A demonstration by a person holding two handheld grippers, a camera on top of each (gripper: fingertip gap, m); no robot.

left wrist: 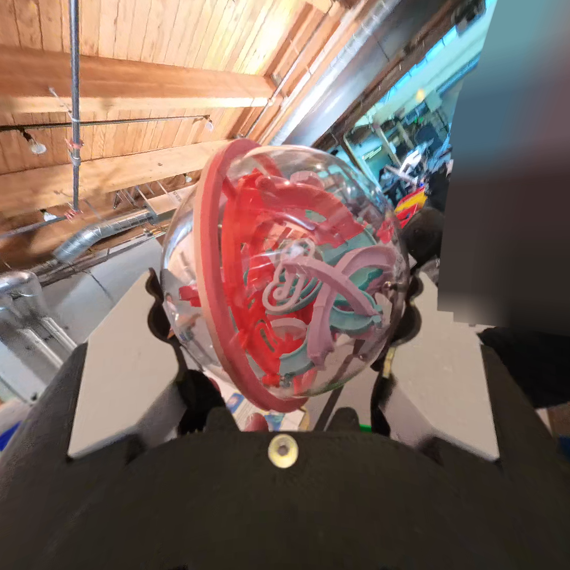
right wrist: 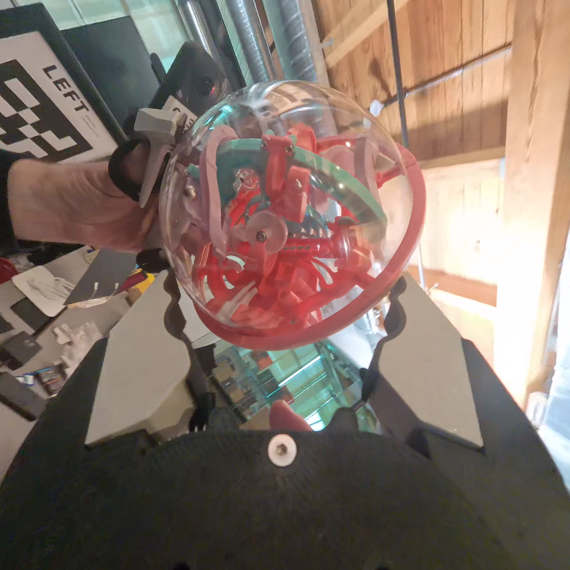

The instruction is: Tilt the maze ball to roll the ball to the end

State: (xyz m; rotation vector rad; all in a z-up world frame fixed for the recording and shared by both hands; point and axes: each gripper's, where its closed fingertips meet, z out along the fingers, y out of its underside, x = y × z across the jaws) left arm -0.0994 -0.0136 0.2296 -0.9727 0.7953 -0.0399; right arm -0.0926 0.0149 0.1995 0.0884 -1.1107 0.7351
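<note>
Two grippers on one maze ball (left wrist: pixel 283 277), lifted clear into the air, ceiling beams behind. Mid-tilt, by the look of it: red ring (left wrist: pixel 212 277) canted steeply. Left gripper (left wrist: pixel 285 296) jaws spread wide, clamped on the clear shell's sides. Right gripper (right wrist: pixel 285 296) jaws equally wide, pressing the ring and lower shell. Small ball inside: cannot pick out. Next: slow, small tilts, both grips firm.
</note>
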